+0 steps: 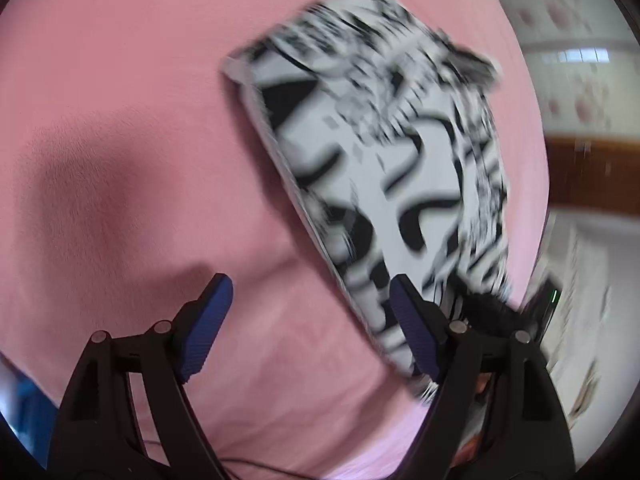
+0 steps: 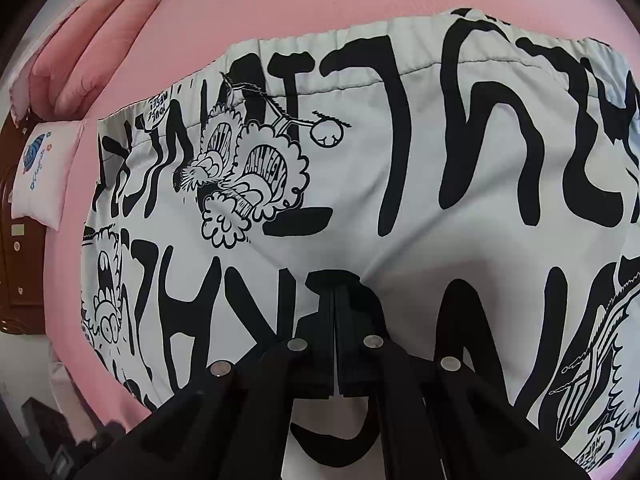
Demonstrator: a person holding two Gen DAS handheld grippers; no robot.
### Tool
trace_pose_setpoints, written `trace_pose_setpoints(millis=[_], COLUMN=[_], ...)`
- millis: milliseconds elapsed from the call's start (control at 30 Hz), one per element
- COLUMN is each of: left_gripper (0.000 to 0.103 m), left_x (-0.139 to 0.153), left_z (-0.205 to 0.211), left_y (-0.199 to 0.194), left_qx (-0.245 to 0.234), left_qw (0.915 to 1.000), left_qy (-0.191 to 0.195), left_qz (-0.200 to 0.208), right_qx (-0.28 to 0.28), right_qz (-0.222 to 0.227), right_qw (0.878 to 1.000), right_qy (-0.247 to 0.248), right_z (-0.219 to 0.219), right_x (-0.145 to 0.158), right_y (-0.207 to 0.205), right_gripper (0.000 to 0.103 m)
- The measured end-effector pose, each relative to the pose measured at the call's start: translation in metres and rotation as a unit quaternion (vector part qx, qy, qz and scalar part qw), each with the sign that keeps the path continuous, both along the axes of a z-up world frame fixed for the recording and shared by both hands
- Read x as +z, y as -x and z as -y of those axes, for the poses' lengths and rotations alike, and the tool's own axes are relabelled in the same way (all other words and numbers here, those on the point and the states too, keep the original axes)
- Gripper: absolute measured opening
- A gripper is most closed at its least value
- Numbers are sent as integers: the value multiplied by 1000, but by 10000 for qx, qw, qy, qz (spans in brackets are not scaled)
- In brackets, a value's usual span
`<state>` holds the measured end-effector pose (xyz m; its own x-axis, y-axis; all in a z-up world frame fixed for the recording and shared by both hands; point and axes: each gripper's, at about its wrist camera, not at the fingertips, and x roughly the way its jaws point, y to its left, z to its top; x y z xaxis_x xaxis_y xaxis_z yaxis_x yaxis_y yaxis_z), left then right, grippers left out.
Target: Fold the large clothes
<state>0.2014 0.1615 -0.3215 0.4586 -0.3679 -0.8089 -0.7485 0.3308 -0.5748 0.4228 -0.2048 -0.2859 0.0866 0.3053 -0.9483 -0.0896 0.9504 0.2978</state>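
Observation:
A white garment with bold black graffiti print lies flat on the pink bedsheet. In the left wrist view it is blurred and runs diagonally from top right toward my left gripper. That gripper stands open, with pink sheet between its blue pads and its right finger over the garment's near edge. In the right wrist view the garment fills the frame, its elastic waistband at the far side. My right gripper points down at the cloth with its fingers pressed together, and fabric creases run out from the tips.
Pink pillows and a small white cushion with a blue print lie at the bed's left end, beside dark wooden furniture. Beyond the bed's right edge are a wooden strip and a flowered wall.

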Motion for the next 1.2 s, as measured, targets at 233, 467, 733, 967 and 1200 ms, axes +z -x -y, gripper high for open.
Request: trace_pose_setpoints(millis=[233,467,733,967,1200], left_gripper=[78,78,71,29,19], left_x=[-38,-53,-55,-24,61], left_z=[-47,-70,-86,-72,-30], left_y=[-8,-29,-44,-44,-59], left_qx=[866,1102,1590,1471,898], left_qw=[9940,9896,9820,9865,9760], left_qy=[637,814,774,7,-1114], left_qz=[217,429,658,725,1642], right_qx=[-364,-747,-1036,-1285,-1141], right_qz=[-76,-84,35,125,46], right_qw=[9993,9972,9946,9908,9903], right_qy=[-45,-16,-60,-401,-793], right_z=[8,23,14,27,43], right_x=[-3,-6,-7,-11,-19], right_y=[-6,-8,4,17,11], right_gripper=[2,2,2,2,1])
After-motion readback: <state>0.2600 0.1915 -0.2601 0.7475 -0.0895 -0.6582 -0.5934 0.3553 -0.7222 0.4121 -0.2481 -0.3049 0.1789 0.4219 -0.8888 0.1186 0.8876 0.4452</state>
